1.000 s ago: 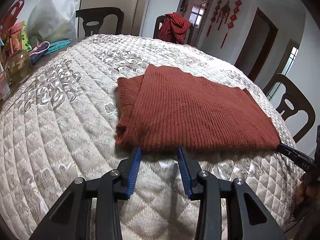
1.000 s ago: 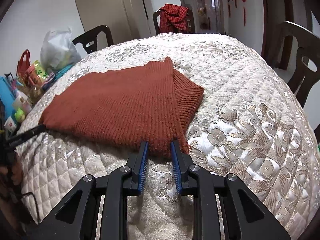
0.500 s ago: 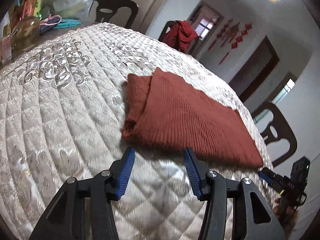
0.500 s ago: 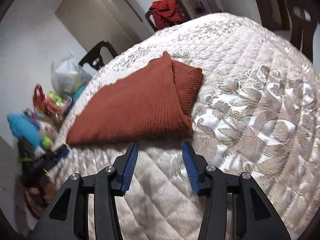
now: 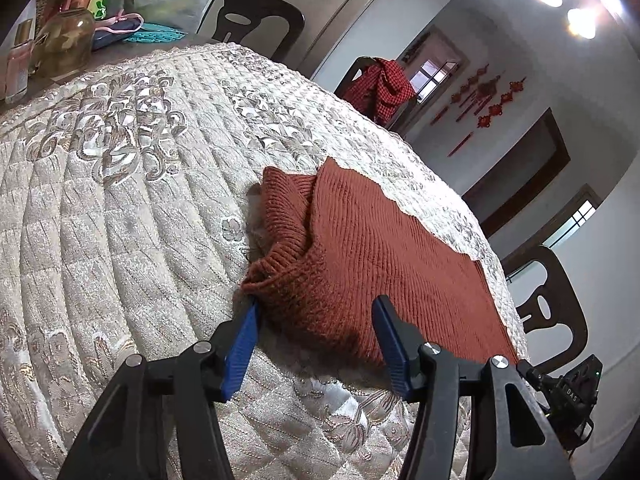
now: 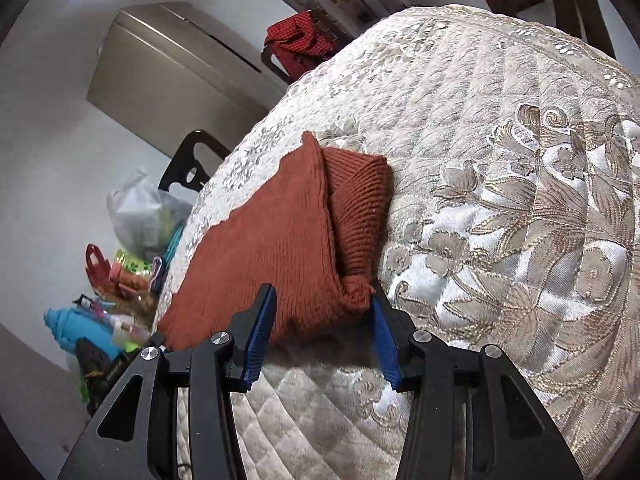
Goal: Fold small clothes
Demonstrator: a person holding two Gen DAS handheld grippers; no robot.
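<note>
Both wrist cameras look steeply down, close over opposite corners of one rust sweater (image 5: 384,256) (image 6: 280,248).

Rust-red ribbed knit sweater (image 5: 384,248); cream quilted table cover (image 5: 120,208) with silver-gold floral brocade; red-black checked garment (image 5: 380,88); blue pads (image 5: 240,344).

Only one text could be read: "DAS", printed in white on the black body of the right gripper (image 5: 573,394), seen at the lower right of the left wrist view. Labels on the bottles (image 5: 18,60) were too blurred.
</note>
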